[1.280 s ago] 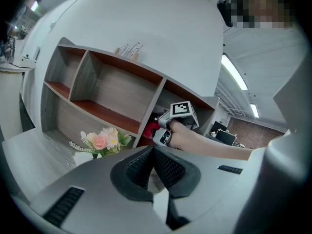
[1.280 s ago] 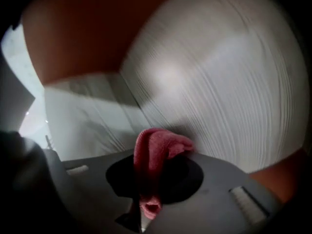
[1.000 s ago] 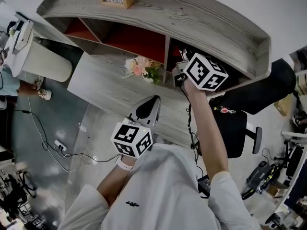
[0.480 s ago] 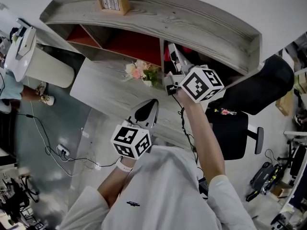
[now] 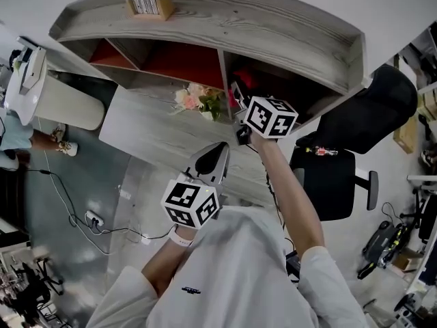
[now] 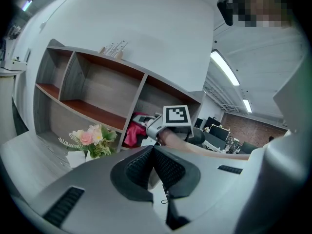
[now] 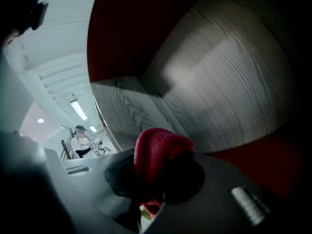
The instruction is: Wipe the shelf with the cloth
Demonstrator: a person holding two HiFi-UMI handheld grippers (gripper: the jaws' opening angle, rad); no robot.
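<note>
Grey floor, black office chair, ceiling strip lights.

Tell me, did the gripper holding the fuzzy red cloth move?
Yes. The right gripper, shut on the fuzzy red cloth, has pulled back from the grey wooden shelf's right compartment, slightly toward the pink flowers.

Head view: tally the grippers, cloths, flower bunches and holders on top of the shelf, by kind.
Grippers: 2, left gripper and right gripper
Cloth: 1
Flower bunch: 1
Holder: 1
Total: 5
</note>
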